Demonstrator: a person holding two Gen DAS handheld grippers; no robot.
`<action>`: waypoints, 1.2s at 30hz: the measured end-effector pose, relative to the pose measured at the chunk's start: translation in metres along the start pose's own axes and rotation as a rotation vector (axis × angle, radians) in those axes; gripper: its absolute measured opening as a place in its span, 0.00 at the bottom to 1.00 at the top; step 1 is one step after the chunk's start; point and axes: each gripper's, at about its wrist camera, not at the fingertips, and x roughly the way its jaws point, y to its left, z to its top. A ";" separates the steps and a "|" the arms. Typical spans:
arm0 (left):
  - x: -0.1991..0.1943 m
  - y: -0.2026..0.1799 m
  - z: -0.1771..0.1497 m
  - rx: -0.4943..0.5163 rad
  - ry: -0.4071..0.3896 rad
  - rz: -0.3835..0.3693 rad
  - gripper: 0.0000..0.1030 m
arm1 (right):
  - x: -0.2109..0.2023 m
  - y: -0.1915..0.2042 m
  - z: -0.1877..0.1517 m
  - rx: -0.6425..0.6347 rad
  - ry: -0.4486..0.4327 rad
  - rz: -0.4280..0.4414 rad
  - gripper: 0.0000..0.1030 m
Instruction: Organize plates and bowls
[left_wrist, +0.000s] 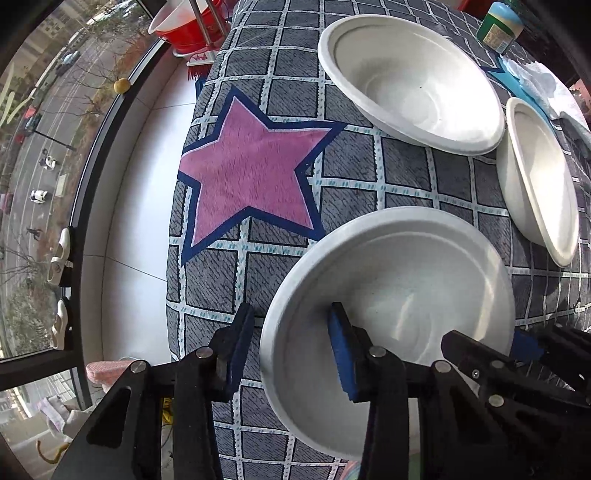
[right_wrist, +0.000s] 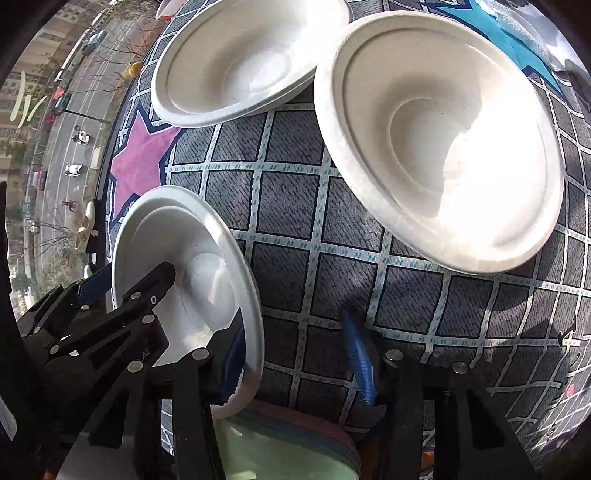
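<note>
Both tongs flank the near white bowl (left_wrist: 388, 306): left tongs (left_wrist: 291, 347) straddle its rim, right tongs (right_wrist: 295, 354) too. Pad contact is unclear on both, so I cannot tell whether they are clamped. Next, judged: lift it onto another bowl (right_wrist: 436, 136) mid-surface.

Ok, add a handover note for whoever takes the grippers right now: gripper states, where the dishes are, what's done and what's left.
Left gripper: looks closed on the near plate's left rim, one finger inside, one outside.
Right gripper: straddles the same plate's right rim, with a visible gap at its outer finger, so no grip yet.
Far bowl and side bowl sit apart from that plate on the checked cloth.
Done: no dish looks nested in another.
Left: probably lift the plate and group the dishes.
</note>
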 end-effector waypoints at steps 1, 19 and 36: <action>-0.001 -0.004 0.000 0.013 0.003 0.006 0.36 | 0.001 0.001 -0.002 -0.003 0.003 0.002 0.31; -0.021 -0.099 0.010 0.183 -0.014 -0.015 0.33 | -0.029 -0.076 -0.025 0.129 -0.011 0.021 0.17; -0.034 -0.216 -0.034 0.355 0.010 -0.053 0.33 | -0.060 -0.186 -0.105 0.262 0.003 -0.002 0.18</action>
